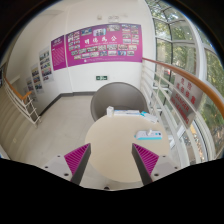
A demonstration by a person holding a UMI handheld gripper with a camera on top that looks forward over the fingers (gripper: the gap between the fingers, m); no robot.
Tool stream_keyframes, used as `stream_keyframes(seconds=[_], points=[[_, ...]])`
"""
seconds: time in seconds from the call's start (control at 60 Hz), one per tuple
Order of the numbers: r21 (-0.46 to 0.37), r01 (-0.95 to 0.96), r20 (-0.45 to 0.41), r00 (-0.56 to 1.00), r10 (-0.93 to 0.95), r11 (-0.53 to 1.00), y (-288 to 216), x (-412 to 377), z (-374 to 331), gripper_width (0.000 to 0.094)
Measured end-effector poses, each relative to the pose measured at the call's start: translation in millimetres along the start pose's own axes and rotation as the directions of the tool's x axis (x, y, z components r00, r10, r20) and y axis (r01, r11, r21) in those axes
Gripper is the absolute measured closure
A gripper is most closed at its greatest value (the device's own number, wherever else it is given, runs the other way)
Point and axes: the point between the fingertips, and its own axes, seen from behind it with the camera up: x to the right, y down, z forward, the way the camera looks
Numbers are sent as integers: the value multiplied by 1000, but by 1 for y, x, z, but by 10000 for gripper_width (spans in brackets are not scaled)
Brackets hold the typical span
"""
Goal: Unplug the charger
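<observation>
Charger point(128, 113), apparently the small white and blue item, lay at the far side of the round bench point(110, 150), well beyond the claw point(113, 160), likely awaiting approach. The claw hung wide open above the near edge, gripping and touching nothing.

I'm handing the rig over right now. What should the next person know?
Gripper: open, holding nothing, raised above the near edge of the round table.
Job's things: white items lie in a row on the far side of the table, beyond the fingers; which is the charger or its plug cannot be told from here.
Done: nothing visible yet.
Left: approach the items, find the plug, grip it, pull it out.
</observation>
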Motion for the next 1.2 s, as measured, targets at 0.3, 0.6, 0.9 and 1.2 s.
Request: stream_keyframes(seconds=[0.3, 0.6, 0.9, 1.2], points=[[-32, -9, -156, 988, 4, 999, 52, 103, 143, 76], [72, 27, -270, 963, -6, 997, 47, 225, 281, 98], [141, -112, -207, 968, 140, 984, 46, 254, 365, 609], [167, -91, -211, 969, 125, 982, 34, 254, 362, 886]])
